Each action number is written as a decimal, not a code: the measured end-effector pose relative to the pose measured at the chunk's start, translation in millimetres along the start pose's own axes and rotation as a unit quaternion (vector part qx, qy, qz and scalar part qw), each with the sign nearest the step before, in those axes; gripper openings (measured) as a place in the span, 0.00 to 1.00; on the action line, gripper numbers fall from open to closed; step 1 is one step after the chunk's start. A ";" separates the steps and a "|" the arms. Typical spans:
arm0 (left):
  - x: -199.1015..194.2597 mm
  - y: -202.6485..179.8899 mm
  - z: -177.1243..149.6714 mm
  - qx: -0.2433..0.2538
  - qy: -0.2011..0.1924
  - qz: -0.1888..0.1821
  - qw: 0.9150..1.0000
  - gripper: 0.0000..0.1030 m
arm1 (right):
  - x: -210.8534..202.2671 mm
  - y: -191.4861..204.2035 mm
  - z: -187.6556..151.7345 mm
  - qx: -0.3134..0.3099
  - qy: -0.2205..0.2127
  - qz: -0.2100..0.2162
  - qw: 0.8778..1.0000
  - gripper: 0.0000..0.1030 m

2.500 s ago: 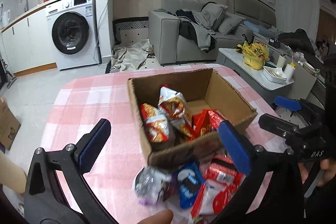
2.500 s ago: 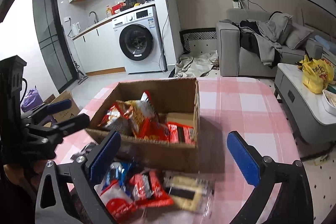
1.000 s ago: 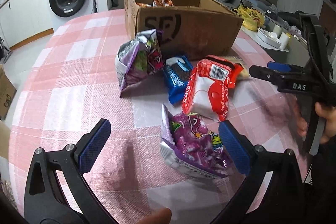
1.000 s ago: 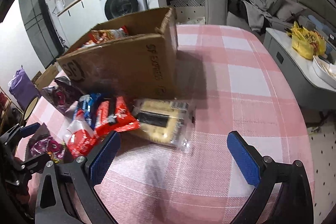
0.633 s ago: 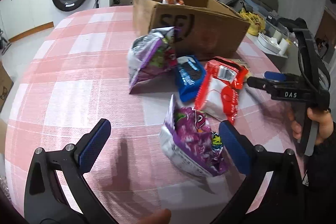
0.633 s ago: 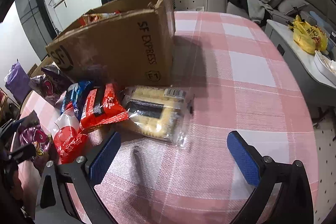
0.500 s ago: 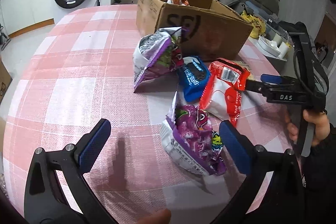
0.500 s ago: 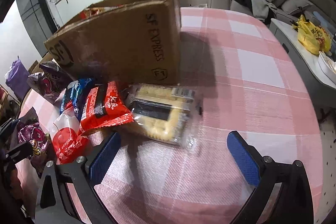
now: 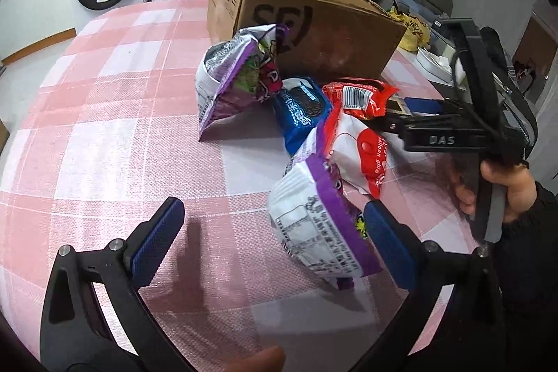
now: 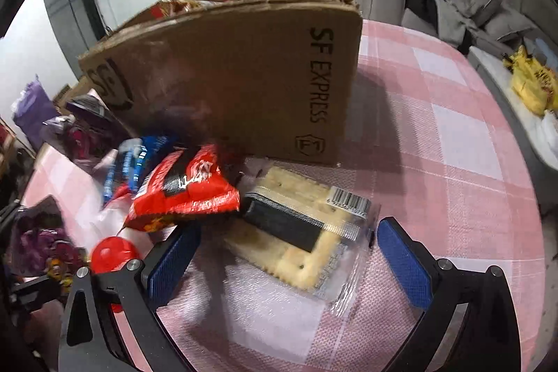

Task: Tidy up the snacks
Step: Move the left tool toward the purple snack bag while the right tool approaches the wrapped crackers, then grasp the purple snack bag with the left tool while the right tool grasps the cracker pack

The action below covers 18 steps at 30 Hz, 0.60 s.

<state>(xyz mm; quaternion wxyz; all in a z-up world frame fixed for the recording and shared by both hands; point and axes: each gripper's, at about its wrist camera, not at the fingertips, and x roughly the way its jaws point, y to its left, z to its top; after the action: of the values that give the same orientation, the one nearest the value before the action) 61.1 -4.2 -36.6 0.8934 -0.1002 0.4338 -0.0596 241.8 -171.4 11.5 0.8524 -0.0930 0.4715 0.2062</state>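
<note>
— Two tongs, both spread wide and holding nothing. See the left tongs point(image 9: 272, 232)? They hang low over the bench point(image 9: 115, 142), and the nearer purple snack bag point(image 9: 321, 232) lies between the blue pads, close against the right-hand one.

— And the right tongs point(image 10: 286, 257)?

— Down by the clear cracker pack point(image 10: 300, 232), which lies flat between their fingers. I can't tell whether either pad touches it. One corner of that pack is tucked under the red packet point(image 10: 185, 190).

— Where's the rest of the pile?

— All heaped just in front of the cardboard box point(image 9: 314, 33). A second purple bag point(image 9: 233, 75) leans up against the box wall, the blue cookie pack point(image 9: 300, 110) lies beside it, and a white-and-red pouch point(image 9: 359, 152) sits between the blue pack and the nearer purple bag.

— Anything in the box?

— Some packets poke above its rim; I can't make out more.
</note>
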 end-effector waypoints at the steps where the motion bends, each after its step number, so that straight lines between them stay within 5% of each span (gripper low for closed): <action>1: 0.5 -0.5 0.5 0.000 0.000 0.001 1.000 0.99 | 1.0 1.0 0.7 0.000 -0.001 -0.004 1.000 1.00; 9: -0.9 6.3 2.7 -0.009 -0.007 -0.004 1.000 0.94 | 3.7 -22.7 -1.4 0.025 0.002 -0.037 0.999 1.00; 18: -0.1 1.6 4.0 0.001 -0.003 -0.038 0.999 0.63 | 8.5 -35.5 5.9 0.023 -0.001 -0.036 0.999 0.98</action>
<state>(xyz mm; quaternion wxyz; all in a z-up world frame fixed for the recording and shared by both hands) 64.2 -2.1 -34.5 0.8918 -0.1163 0.4271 -0.0936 265.9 -198.9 6.2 0.8615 -0.0905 0.4719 0.1644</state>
